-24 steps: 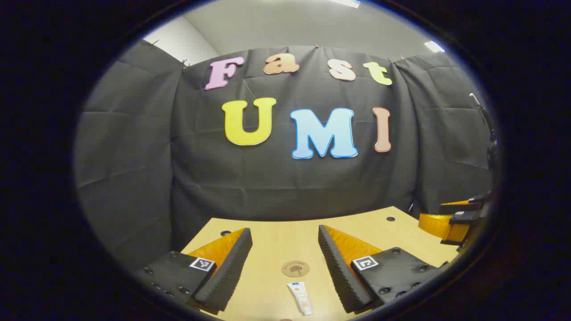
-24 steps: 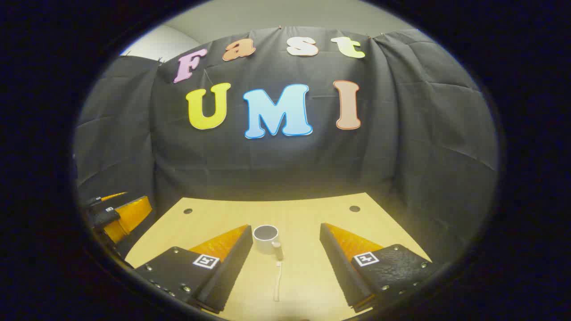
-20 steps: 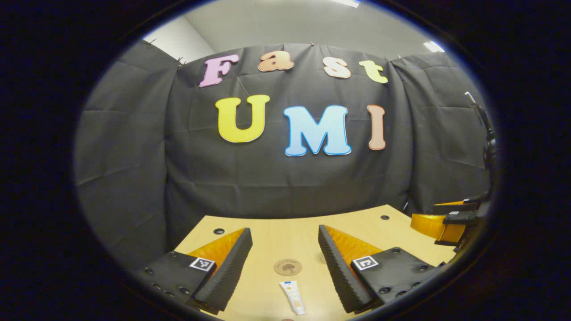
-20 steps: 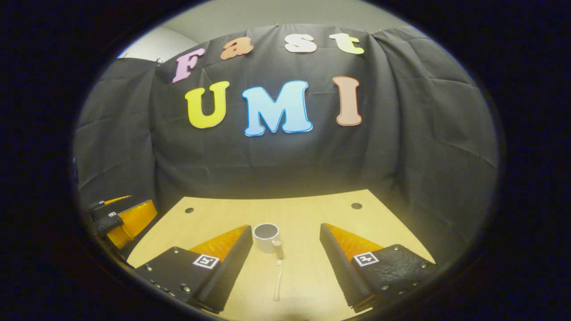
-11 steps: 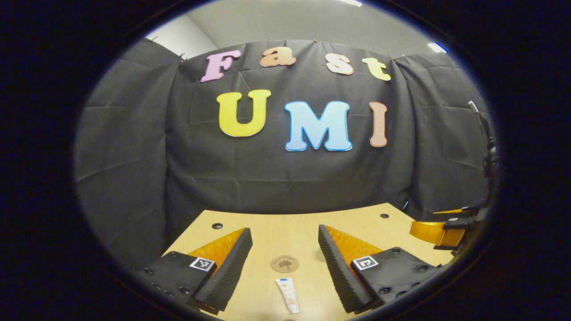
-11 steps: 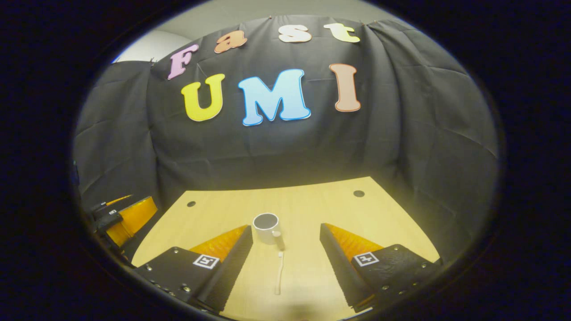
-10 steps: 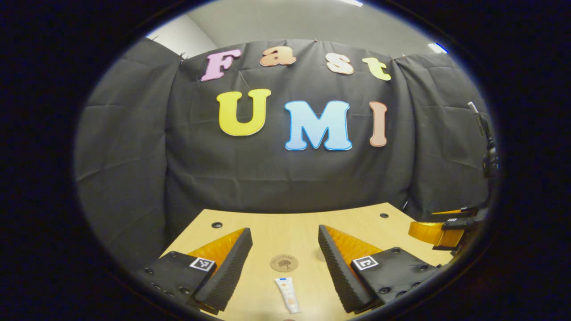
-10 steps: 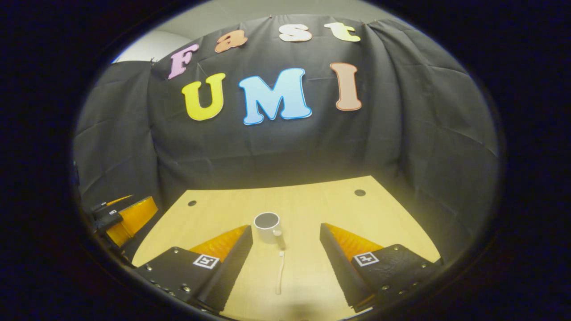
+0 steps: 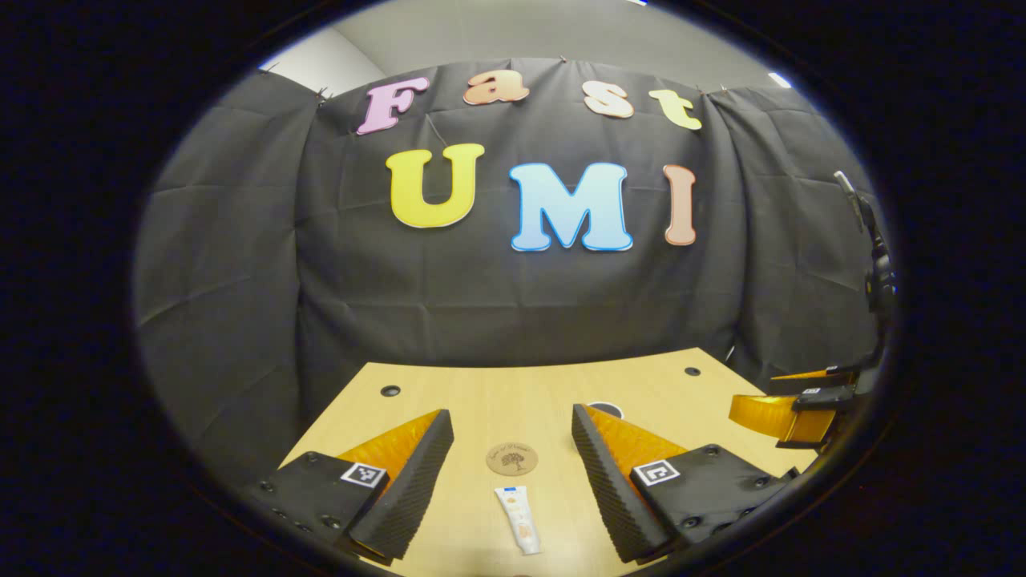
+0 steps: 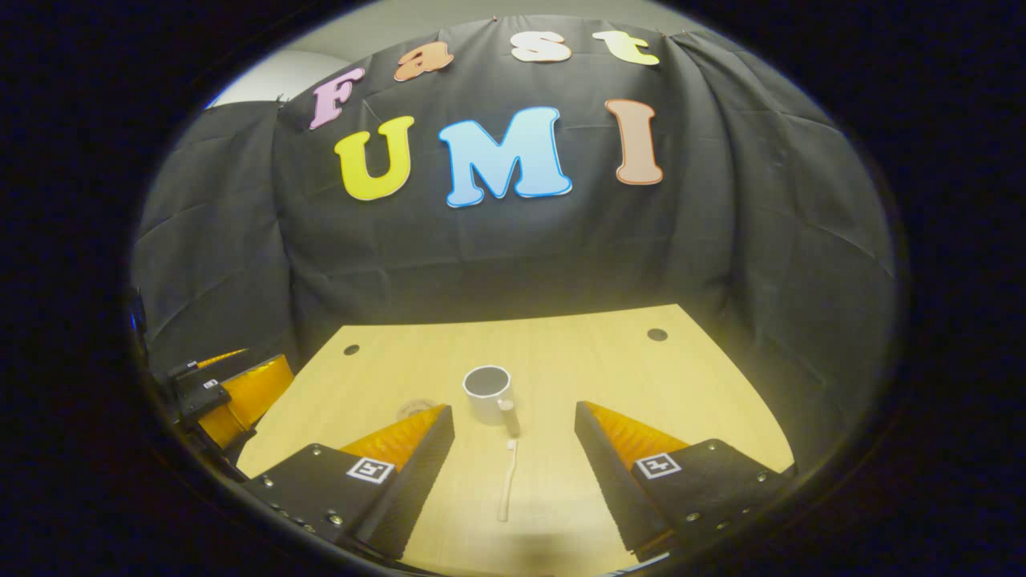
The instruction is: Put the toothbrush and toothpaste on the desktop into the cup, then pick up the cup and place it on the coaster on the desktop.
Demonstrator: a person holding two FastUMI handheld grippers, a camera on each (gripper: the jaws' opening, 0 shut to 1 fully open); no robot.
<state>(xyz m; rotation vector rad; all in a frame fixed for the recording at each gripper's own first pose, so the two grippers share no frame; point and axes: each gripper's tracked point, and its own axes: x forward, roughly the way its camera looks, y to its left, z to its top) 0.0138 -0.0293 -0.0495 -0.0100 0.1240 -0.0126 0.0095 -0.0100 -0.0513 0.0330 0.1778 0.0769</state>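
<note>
Here: left hand-held gripper spread wide, holding nothing, above table; toothpaste tube flat between fingers, round wooden coaster just beyond. Right hand-held gripper equally wide, empty; toothbrush lying between fingers, white mug just past it.

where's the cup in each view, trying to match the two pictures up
Left gripper view: the cup sits low, just right of centre; only its rim peeks past a finger of the left gripper.
Right gripper view: the cup stands whole, low near centre, just beyond the toothbrush.
Shared landmark: the round coaster, left of the cup in both views, partly seen in the right gripper view.
</note>
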